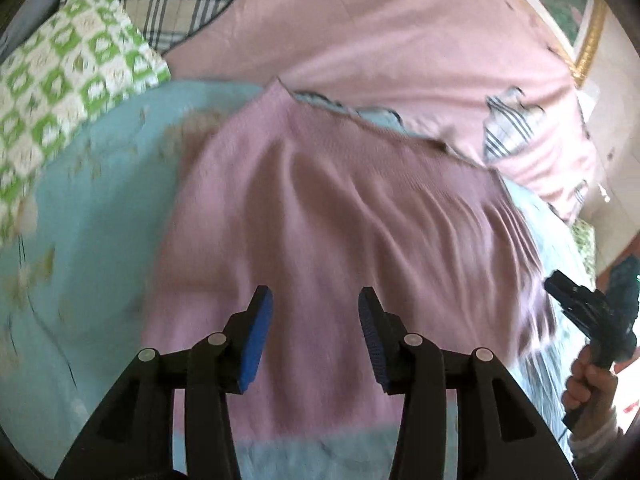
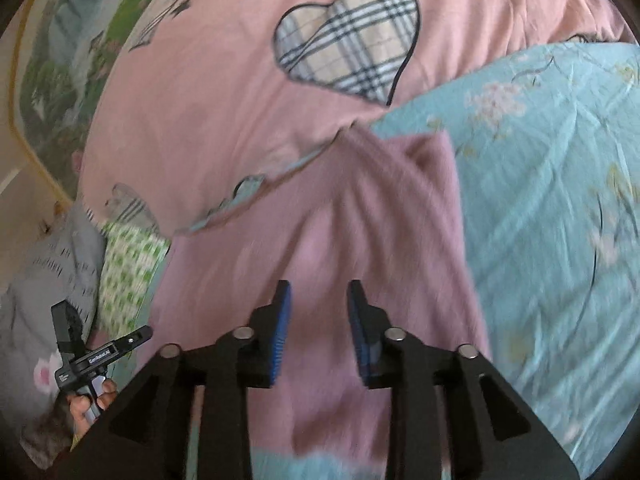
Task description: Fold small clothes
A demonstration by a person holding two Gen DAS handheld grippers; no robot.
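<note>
A mauve-pink knit garment (image 1: 340, 208) lies spread with wrinkles on a light blue floral sheet (image 1: 100, 208). My left gripper (image 1: 316, 300) hovers above its near part, open and empty. In the right wrist view the same garment (image 2: 340, 232) lies on the blue sheet (image 2: 560, 200), and my right gripper (image 2: 319, 294) is open and empty above it. The right gripper also shows at the right edge of the left wrist view (image 1: 580, 304), held in a hand; the left gripper shows at the lower left of the right wrist view (image 2: 92, 352).
A pink quilt with plaid heart patches (image 2: 348, 32) lies beyond the garment. A green-and-white checked cloth (image 1: 68, 92) lies at the left. A grey patterned cloth (image 2: 52, 272) sits at the bed's side. A gold-framed picture (image 1: 588, 24) is on the wall.
</note>
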